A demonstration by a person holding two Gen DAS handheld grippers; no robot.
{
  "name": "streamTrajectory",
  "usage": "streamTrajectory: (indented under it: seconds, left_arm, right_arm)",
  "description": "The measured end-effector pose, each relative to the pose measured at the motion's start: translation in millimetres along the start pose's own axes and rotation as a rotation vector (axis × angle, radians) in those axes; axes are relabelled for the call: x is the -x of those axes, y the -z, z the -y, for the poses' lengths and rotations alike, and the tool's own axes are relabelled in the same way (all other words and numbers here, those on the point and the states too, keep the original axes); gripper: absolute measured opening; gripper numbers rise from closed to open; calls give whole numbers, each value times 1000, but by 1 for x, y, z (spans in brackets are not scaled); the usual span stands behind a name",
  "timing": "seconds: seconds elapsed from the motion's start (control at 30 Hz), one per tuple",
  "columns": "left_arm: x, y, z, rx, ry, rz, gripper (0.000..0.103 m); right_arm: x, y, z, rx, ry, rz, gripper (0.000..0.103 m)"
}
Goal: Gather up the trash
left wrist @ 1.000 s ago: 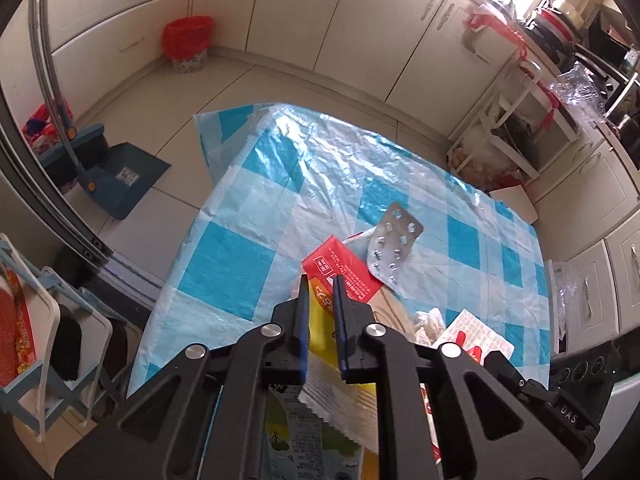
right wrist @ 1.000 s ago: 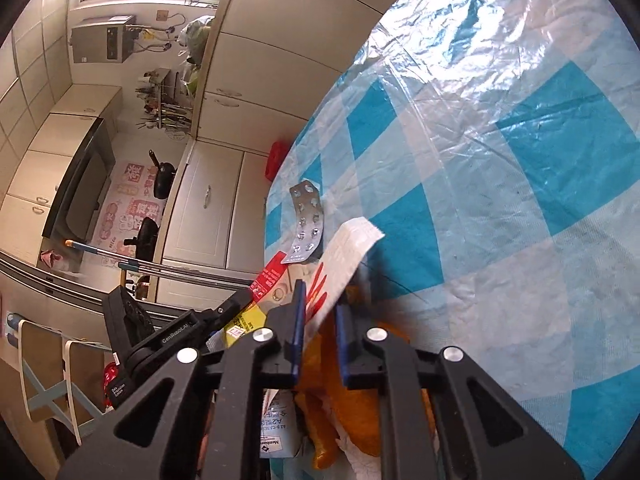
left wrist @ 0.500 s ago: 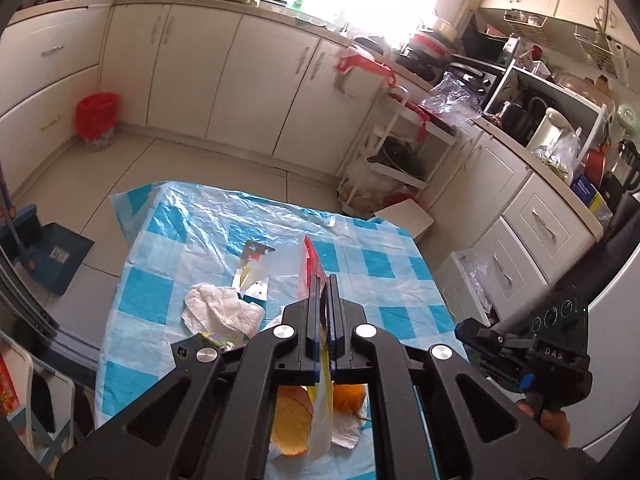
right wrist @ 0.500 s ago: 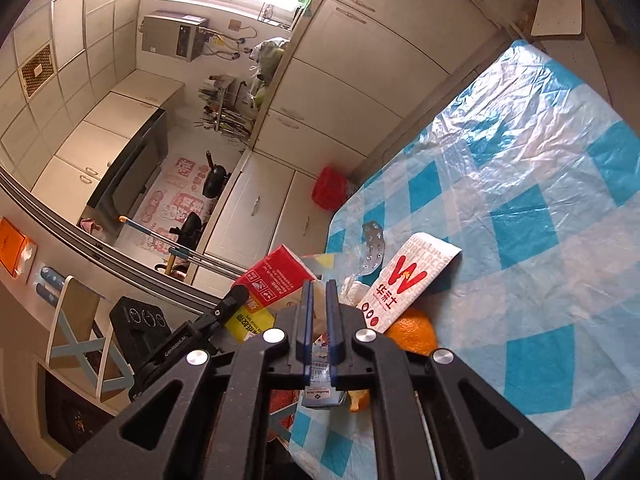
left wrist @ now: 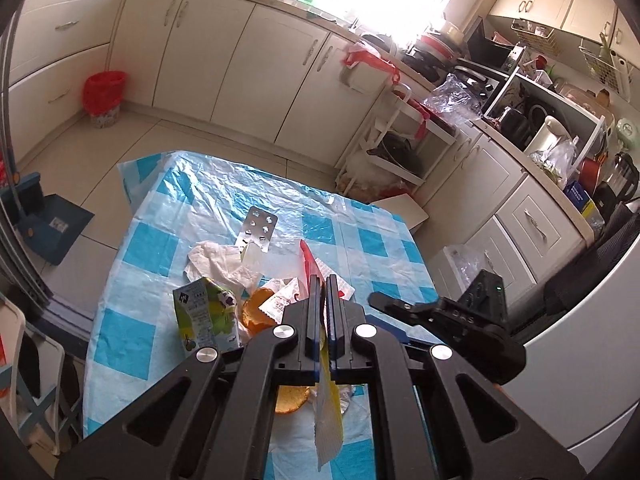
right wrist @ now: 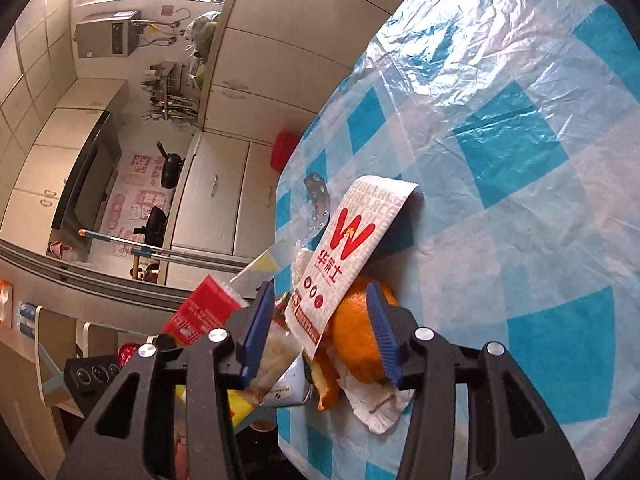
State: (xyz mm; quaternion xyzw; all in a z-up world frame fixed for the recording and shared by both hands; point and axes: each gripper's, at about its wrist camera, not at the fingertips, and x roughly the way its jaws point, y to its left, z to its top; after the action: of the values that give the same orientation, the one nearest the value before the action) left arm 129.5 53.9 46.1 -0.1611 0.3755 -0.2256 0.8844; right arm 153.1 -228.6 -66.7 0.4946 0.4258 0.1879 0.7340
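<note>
My left gripper (left wrist: 323,292) is shut on a red and yellow snack wrapper (left wrist: 329,408), held above a blue checked tablecloth (left wrist: 160,248). The wrapper also shows in the right wrist view (right wrist: 208,312). On the cloth lies a trash pile: a silver blister pack (left wrist: 258,229), crumpled white paper (left wrist: 216,258), a green juice carton (left wrist: 204,314) and orange peel (left wrist: 256,312). My right gripper (right wrist: 320,320) is open, its jaws to either side of the orange peel (right wrist: 356,336) and a white sachet with a red W (right wrist: 348,248). It holds nothing.
A red lined waste bin (left wrist: 103,98) stands on the floor by the far cabinets. A blue dustpan (left wrist: 56,224) lies left of the table. A cluttered rack (left wrist: 400,140) and counter run along the right. A folding chair (left wrist: 24,376) stands at the near left.
My right gripper has opened and let go of the white sachet, which now lies on the peel. My left gripper has drawn back and up, still shut on the wrapper.
</note>
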Motion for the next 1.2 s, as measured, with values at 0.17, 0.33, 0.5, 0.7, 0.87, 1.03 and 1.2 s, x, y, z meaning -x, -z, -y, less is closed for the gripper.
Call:
streamTrajectory:
  seconds: [0.17, 0.33, 0.5, 0.7, 0.87, 1.03, 1.2]
  left_arm:
    - [-4, -3, 0, -7, 25, -14, 3]
    - [-9, -9, 0, -10, 41, -26, 3]
    - [-11, -8, 5, -33, 37, -35, 3]
    - [-7, -5, 11, -42, 45, -33, 3]
    - [-8, 2, 24, -63, 51, -33, 3]
    - [-12, 10, 44, -99, 35, -27, 3]
    - [-17, 19, 67, -154, 4, -23, 3]
  right_arm:
    - [-27, -11, 7, -53, -10, 10, 43]
    - [-36, -25, 8, -88, -57, 48, 37]
    - [-29, -25, 12, -85, -80, 80, 3]
    - [24, -23, -11, 26, -95, 138, 3]
    - [77, -11, -23, 130, -64, 173, 3]
    - [117, 5, -20, 184, -21, 185, 3]
    - [140, 17, -11, 203, 10, 184, 3]
